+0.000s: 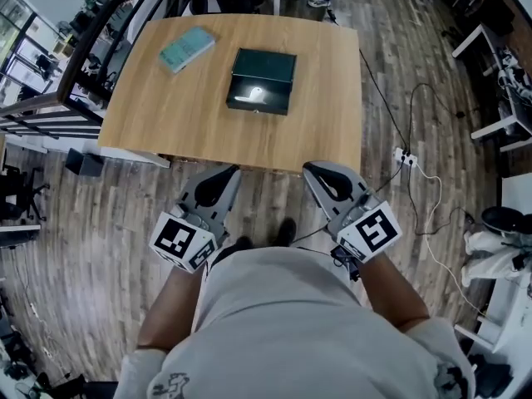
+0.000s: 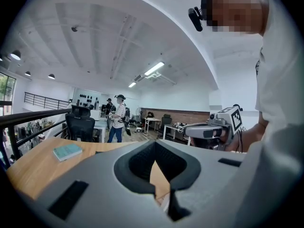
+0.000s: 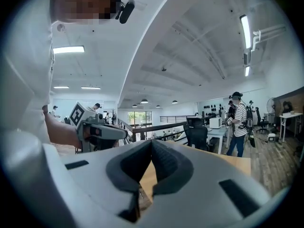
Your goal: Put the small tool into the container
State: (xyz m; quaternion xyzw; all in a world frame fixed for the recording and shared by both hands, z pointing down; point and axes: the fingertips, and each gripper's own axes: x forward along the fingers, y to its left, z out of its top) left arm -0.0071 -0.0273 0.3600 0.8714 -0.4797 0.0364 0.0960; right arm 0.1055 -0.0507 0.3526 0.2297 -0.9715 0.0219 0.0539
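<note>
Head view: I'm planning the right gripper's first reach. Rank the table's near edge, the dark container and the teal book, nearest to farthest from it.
From the right gripper:
1. Table's near edge, just ahead of its tips.
2. Dark container, mid-table, ahead and slightly left.
3. Teal book, far left part of the table.

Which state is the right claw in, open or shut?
Shut. In the right gripper view the right claw has its jaws meeting at the tips, with nothing held between them.
</note>
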